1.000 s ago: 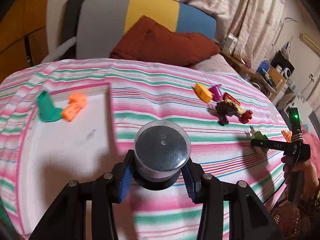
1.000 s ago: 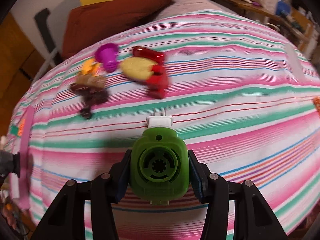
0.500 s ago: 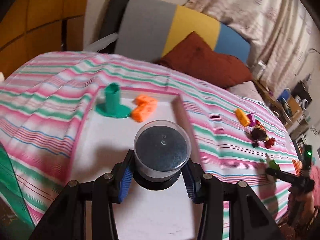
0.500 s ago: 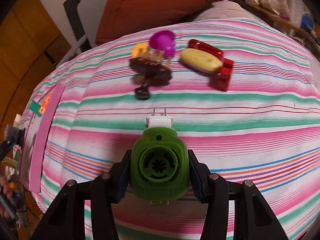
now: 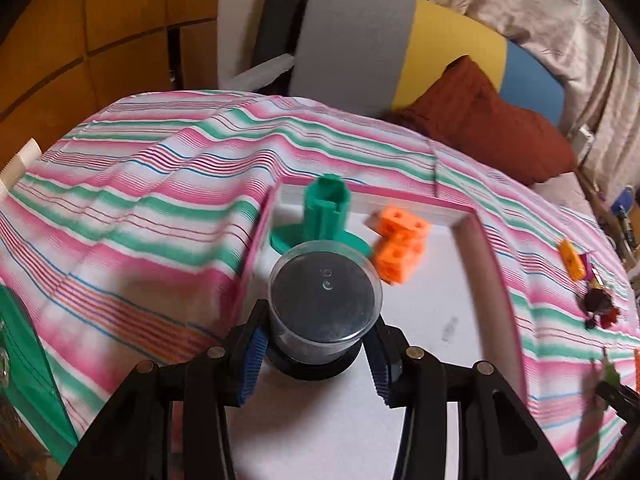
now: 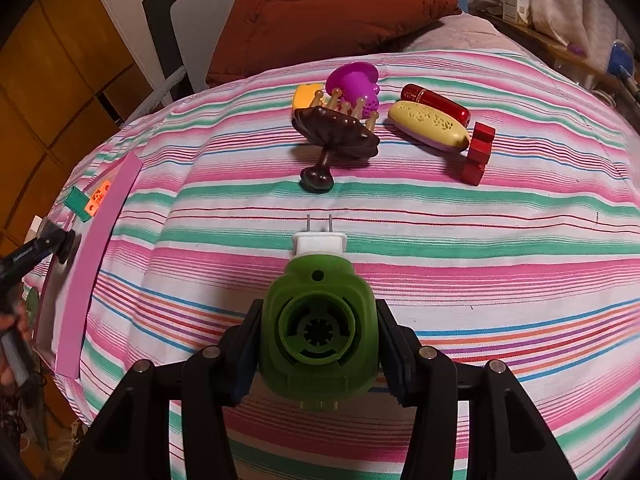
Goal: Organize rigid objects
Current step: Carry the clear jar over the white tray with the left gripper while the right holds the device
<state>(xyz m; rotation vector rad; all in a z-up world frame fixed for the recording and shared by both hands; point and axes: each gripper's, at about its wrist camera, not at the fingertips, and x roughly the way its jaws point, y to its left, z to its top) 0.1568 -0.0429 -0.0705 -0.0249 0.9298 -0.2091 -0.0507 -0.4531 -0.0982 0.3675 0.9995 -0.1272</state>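
My left gripper (image 5: 318, 350) is shut on a clear plastic jar with a black lid (image 5: 324, 300), held over the white floor of a pink-rimmed tray (image 5: 496, 276). Inside the tray stand a teal spool-like piece (image 5: 326, 210) and an orange holed block (image 5: 400, 246). My right gripper (image 6: 320, 350) is shut on a green plug-in device (image 6: 320, 328) with white prongs, above the striped cloth. Further off on the cloth lie a dark brown brush (image 6: 334, 134), a purple piece (image 6: 354, 86), a yellow oblong case (image 6: 428, 126), a red tube (image 6: 434, 102) and a red block (image 6: 478, 152).
The striped cloth (image 6: 480, 240) covers a bed, with a rust cushion (image 6: 328, 20) and a grey, yellow and blue chair back (image 5: 400, 52) behind. Wooden panels (image 5: 80, 40) rise at the left. In the right wrist view the tray (image 6: 100, 260) lies far left, beside the other gripper (image 6: 28, 256).
The left gripper has carried the jar leftward over the tray, and the teal piece and orange block now sit just ahead of it. The right gripper, still holding the green device, shifted slightly toward the toy cluster.
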